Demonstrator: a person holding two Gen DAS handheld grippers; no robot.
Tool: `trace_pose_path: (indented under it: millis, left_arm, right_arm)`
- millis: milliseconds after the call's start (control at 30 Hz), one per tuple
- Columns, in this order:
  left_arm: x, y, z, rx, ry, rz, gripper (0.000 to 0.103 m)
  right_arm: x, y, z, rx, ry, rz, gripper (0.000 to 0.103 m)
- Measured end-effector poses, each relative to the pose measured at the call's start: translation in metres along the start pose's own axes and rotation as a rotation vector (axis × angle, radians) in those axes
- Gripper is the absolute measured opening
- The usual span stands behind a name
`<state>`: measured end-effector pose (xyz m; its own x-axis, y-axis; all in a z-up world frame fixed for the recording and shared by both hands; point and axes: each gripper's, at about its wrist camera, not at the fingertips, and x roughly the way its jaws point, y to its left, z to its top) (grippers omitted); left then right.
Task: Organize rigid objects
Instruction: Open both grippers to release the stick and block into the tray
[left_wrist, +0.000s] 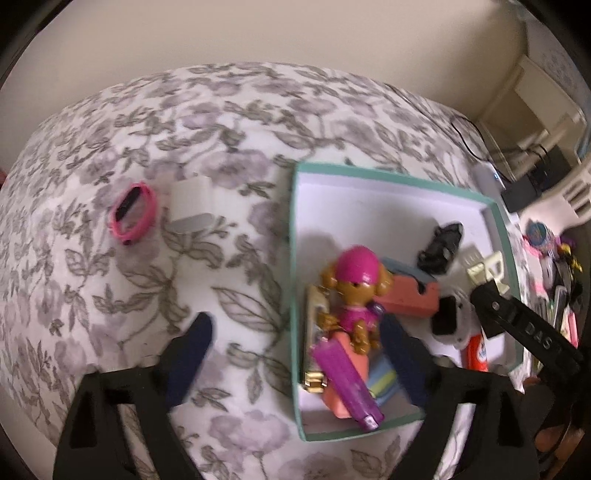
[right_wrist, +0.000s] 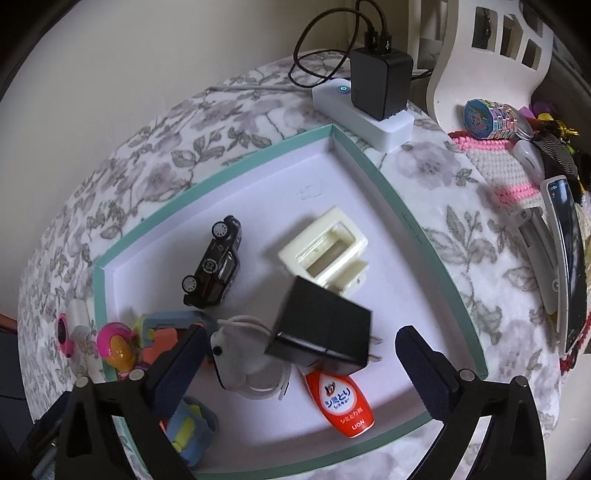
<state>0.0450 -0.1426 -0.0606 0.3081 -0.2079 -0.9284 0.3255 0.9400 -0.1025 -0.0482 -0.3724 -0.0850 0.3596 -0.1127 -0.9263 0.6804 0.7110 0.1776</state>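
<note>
Both my left gripper (left_wrist: 299, 354) and right gripper (right_wrist: 299, 354) are wide, empty; the black charger (right_wrist: 321, 332), tilted at 12 o'clock, may topple when nudged.

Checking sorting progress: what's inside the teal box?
Teal box holds toy car, cream holder, black charger, orange bottle, dog figure; items underneath are hidden.

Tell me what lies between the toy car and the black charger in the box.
Bare white box floor lies between the toy car and the black charger in the right wrist view.
</note>
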Motion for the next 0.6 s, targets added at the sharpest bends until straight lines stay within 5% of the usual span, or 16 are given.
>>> trace_pose_path:
  millis: [300, 600]
  left_arm:
    - [-0.012, 0.038, 0.011, -0.109, -0.100, 0.114, 0.098]
    - [-0.029, 0.069, 0.022, -0.182, -0.200, 0.121, 0.098]
  right_arm:
    - [-0.005, 0.003, 0.000, -0.008, -0.031, 0.025, 0.103]
    - [-0.016, 0.021, 0.001, -0.059, -0.115, 0.072, 0.103]
